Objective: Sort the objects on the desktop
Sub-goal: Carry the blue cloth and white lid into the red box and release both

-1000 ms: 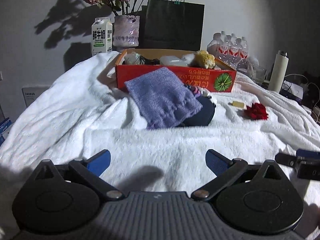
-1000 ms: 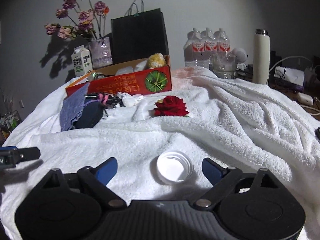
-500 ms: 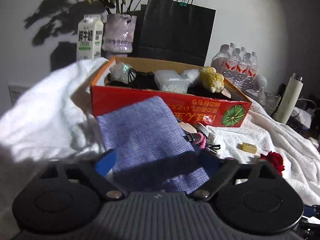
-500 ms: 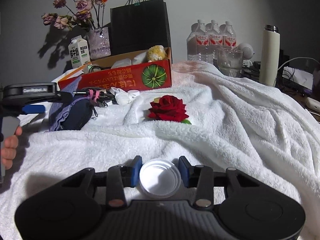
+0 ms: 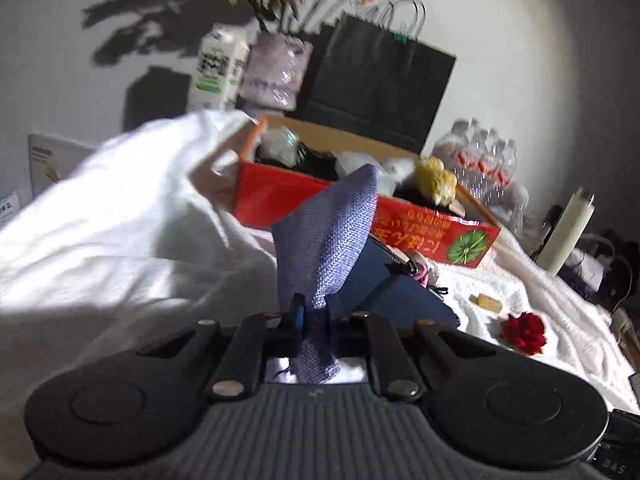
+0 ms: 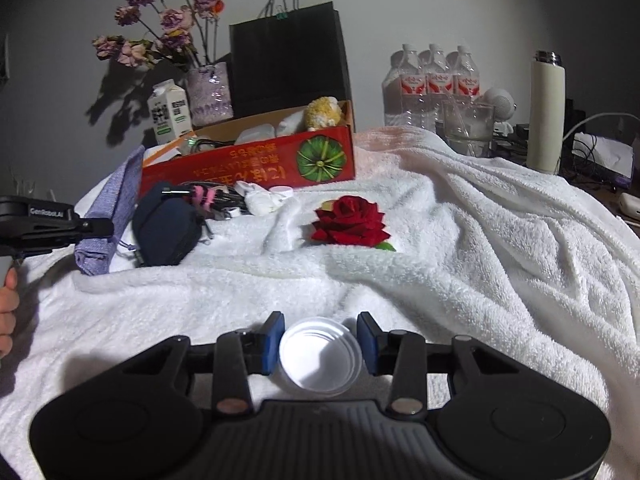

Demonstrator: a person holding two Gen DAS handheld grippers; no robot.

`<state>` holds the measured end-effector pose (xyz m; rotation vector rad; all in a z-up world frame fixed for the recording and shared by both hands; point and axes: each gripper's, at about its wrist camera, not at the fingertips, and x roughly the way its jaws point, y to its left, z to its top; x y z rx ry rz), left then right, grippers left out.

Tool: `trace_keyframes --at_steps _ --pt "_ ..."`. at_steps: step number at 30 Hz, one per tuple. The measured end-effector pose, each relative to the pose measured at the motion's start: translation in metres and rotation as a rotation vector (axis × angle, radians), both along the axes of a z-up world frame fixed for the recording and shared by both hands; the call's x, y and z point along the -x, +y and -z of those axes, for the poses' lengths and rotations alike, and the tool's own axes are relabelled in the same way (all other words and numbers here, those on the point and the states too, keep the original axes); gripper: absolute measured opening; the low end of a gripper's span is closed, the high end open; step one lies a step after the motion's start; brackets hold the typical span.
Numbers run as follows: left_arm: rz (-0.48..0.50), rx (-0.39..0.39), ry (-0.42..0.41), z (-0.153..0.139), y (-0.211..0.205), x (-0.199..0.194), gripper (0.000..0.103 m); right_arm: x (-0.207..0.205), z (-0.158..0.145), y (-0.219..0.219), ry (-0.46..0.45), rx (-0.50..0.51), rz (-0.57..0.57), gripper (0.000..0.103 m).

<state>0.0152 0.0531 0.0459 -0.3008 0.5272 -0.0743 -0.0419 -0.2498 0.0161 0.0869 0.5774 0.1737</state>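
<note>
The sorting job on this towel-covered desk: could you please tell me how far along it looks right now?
Partly done. The red box already holds several things, including a yellow plush toy. In hand: the left gripper is shut on the purple cloth, and the right gripper grips the white lid. Left on the towel: the navy pouch, red rose and cables.

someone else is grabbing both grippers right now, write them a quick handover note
Left gripper: shut on the purple cloth, which is lifted off the dark blue pouch.
Right gripper: shut on the white lid, low over the white towel.
Red box at the back already holds a yellow plush toy and other items.
Still out on the towel: the pouch, red rose, a tangle of cables and white bits beside the pouch.
Left to do: neither held item is in the box yet.
</note>
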Motion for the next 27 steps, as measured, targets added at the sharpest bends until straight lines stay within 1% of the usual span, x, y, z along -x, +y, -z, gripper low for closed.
trace_keyframes --at_steps 4,8,10,13,16,17,20,21,23,25,27 --pt "-0.002 0.028 -0.023 -0.012 0.011 0.039 0.011 0.018 -0.016 0.012 -0.067 0.034 -0.032 0.038" --pt "0.012 0.027 -0.058 -0.023 0.012 0.071 0.011 0.031 -0.028 0.025 -0.111 0.052 -0.062 0.038" --pt "0.025 0.031 -0.076 -0.028 0.011 0.078 0.011 0.035 -0.034 0.029 -0.122 0.053 -0.075 0.038" --pt "0.041 0.033 -0.105 -0.039 0.012 0.073 0.011 0.033 -0.051 0.03 -0.15 0.042 -0.114 0.038" --pt "0.095 0.066 -0.133 -0.059 0.018 0.052 0.011 0.019 -0.079 0.031 -0.21 0.067 -0.159 0.038" --pt "0.111 0.058 -0.145 -0.068 0.018 0.043 0.011 0.01 -0.091 0.031 -0.227 0.072 -0.17 0.038" --pt "0.133 -0.006 -0.188 -0.097 0.018 0.005 0.011 -0.025 -0.124 0.03 -0.269 0.071 -0.208 0.038" --pt "0.123 -0.024 -0.187 -0.105 0.018 -0.012 0.011 -0.042 -0.133 0.032 -0.276 0.085 -0.218 0.038" --pt "0.142 -0.047 -0.162 -0.117 0.017 -0.053 0.011 -0.083 -0.147 0.038 -0.276 0.106 -0.228 0.038" --pt "0.158 -0.094 -0.124 -0.121 0.011 -0.098 0.011 -0.131 -0.155 0.044 -0.234 0.091 -0.248 0.038" --pt "0.141 -0.147 -0.082 -0.117 -0.004 -0.141 0.011 -0.183 -0.156 0.052 -0.182 0.069 -0.251 0.039"
